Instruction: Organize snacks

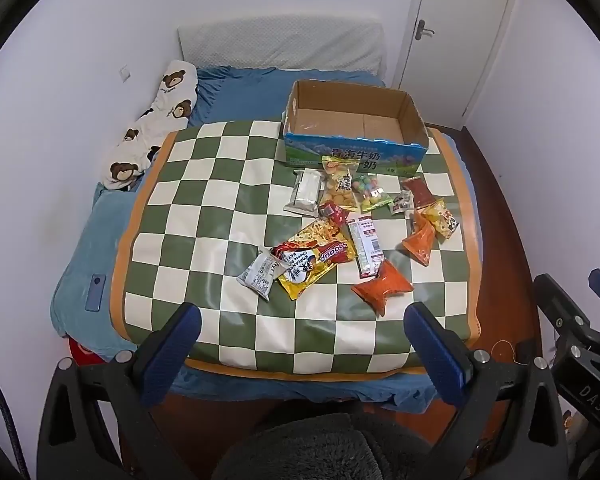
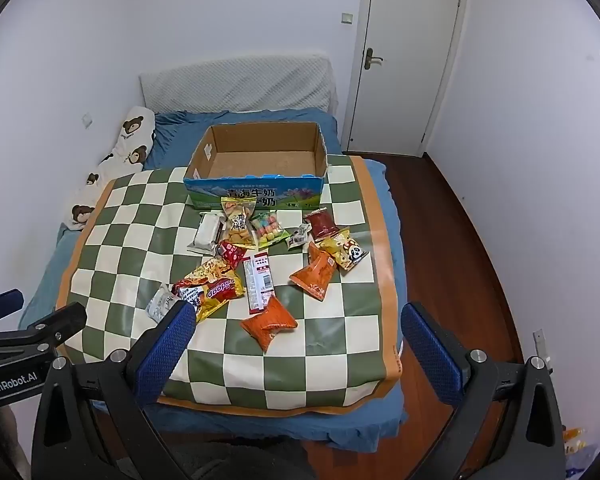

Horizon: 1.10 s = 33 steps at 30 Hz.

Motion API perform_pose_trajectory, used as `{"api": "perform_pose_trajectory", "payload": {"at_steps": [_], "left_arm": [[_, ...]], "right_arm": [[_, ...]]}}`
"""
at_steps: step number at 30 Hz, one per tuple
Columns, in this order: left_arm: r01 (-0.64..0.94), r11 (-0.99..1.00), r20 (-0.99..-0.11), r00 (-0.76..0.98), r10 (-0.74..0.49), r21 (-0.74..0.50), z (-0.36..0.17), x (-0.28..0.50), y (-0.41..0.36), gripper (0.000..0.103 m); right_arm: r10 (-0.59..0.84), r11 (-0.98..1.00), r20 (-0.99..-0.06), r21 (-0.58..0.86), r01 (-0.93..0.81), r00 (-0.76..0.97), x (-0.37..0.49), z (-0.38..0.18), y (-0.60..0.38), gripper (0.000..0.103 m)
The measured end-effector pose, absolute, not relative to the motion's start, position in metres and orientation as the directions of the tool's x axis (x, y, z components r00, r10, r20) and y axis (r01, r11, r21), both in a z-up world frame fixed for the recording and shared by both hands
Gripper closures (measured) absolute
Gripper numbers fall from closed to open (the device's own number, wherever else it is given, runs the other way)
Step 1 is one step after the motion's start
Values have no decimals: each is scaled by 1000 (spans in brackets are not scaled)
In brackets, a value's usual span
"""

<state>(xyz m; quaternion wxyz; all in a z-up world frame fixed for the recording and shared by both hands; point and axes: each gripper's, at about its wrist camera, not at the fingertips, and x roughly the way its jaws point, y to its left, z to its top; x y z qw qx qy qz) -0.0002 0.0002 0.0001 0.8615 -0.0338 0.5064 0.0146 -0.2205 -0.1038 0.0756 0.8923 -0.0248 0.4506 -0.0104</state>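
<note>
Both claws, left (image 1: 300,336) and right (image 2: 298,336), gape empty; the orange snack packet (image 2: 269,322) (light, crinkly, slippery) near the mat's (image 2: 260,376) front edge wants pinching at its sealed end.

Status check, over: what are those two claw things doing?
Left gripper, right gripper: jaws open, empty. Snack packets loose on checkered mat; cardboard box empty. Nothing blocking.

each tool (image 1: 300,344) (image 2: 298,344) has black frames, silver screws, blue textured pads (image 1: 436,350); white "genrobot.ai" lettering on the left one.
</note>
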Motion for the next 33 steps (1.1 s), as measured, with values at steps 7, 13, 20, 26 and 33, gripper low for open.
{"api": "perform_pose_trajectory", "payload": {"at_steps": [7,13,20,26,33], "left_arm": [[-61,997,-875,484,-14,-50,2,-1,3,0],[-56,997,-876,482,-13,-46,0,1,-1,0],[-53,998,-876,482,-13,-44,-2,2,-2,0],[-54,997,-878,478,-14,-45,-3,2,-3,0],[-54,998,-880,475,-13,-44,0,4,-4,0]], "right_arm": [[-50,998,-797,-65,-3,601,-221,76,-104,0],[-60,997,-792,-76,0,608,-221,75,-101,0],[-61,997,-792,-78,-1,607,-220,75,-103,0],[-61,997,-792,-80,-3,607,-219,76,-102,0],[-59,997,-794,-76,-3,605,-218,76,-102,0]]}}
